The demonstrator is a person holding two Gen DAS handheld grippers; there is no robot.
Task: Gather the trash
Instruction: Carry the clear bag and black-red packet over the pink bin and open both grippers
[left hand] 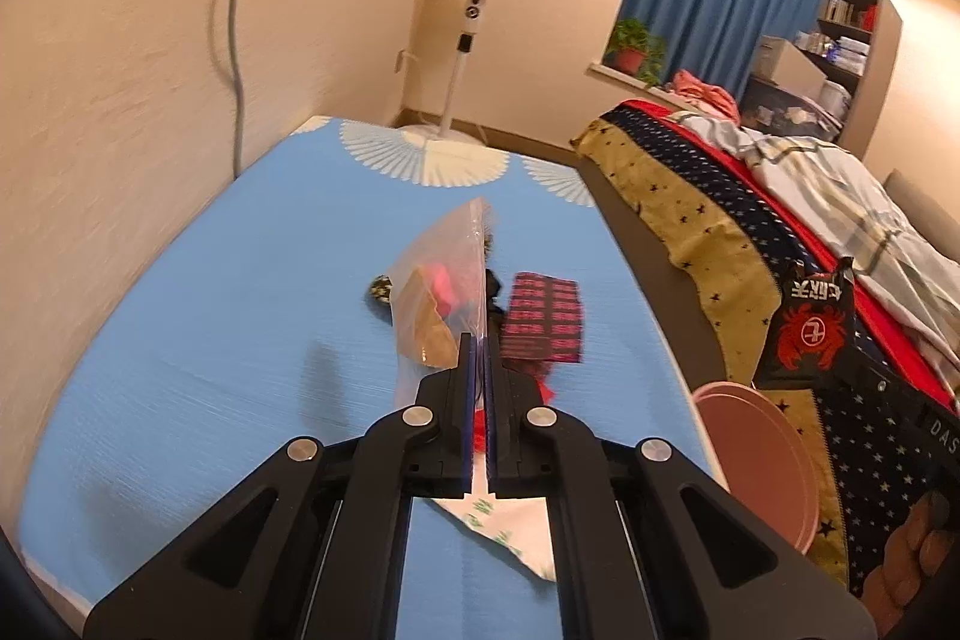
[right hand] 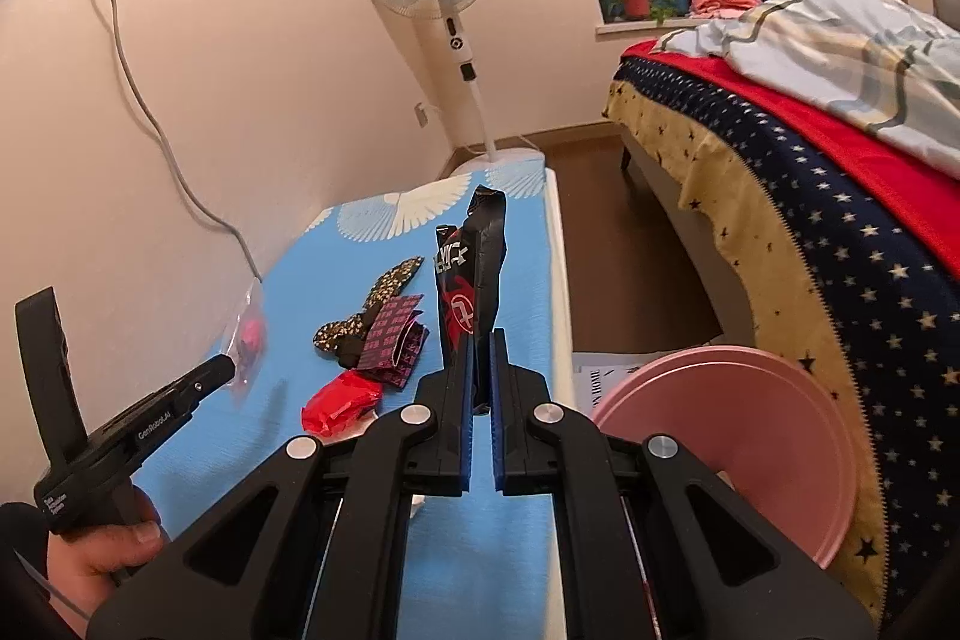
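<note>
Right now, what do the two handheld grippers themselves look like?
Both the left gripper and right gripper are matte black, with angular linkage arms, silver round pivot pins and blue-lined fingers. Seen from the right wrist, the left one has a pistol handle with small white lettering.

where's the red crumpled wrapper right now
In the right wrist view the red crumpled wrapper lies on the blue table, just left of the right tongs, with the dark pink-printed packet right behind it.
</note>
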